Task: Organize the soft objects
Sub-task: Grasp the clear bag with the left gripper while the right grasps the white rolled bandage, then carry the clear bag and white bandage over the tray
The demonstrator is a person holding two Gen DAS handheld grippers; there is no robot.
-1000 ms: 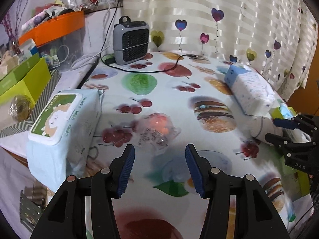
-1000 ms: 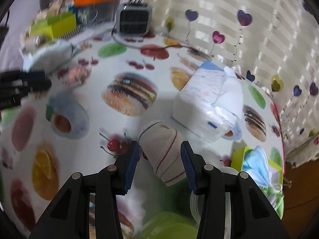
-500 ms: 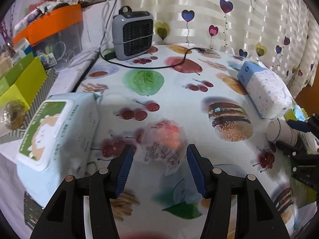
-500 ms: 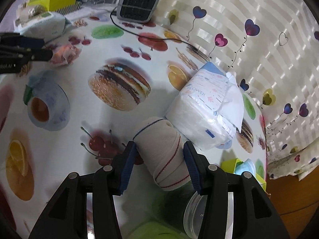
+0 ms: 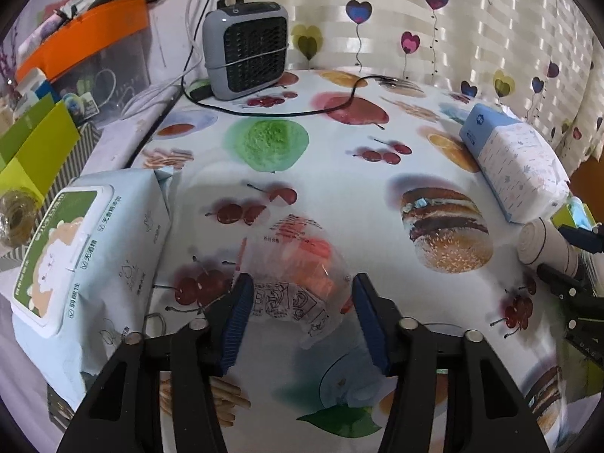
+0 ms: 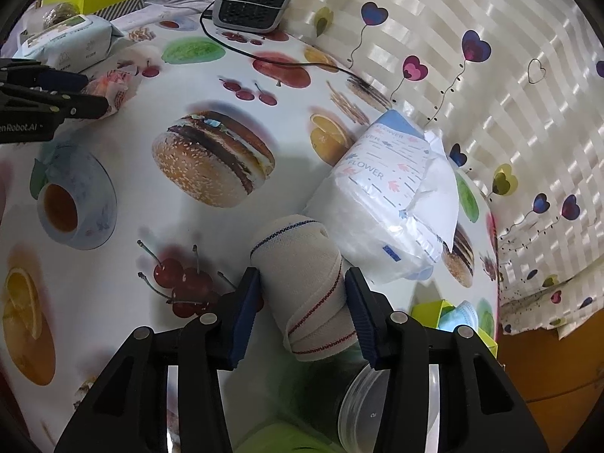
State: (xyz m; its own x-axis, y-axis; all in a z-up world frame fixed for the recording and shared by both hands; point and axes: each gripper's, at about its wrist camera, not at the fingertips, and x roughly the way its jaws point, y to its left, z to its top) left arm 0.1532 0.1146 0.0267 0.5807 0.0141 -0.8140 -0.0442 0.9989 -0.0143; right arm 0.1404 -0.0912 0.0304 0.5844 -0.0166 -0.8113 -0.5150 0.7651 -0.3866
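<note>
On the table point(image 5: 339, 173), the left gripper point(image 5: 300, 307) straddles a clear snack bag point(image 5: 298, 268), fingers open. The right gripper point(image 6: 304, 304) straddles a bandage roll point(image 6: 305, 275), contact unclear. Squeeze both gently, centred.

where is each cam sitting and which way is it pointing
Left wrist: rides the left gripper, looking forward over the table toward the heater; its two fingers flank a clear snack packet.
Right wrist: rides the right gripper, looking across the table toward the curtain; its fingers flank a bandage roll.
Shared: both show the heater, the tissue pack, the wet wipes pack, and each other's gripper.
</note>
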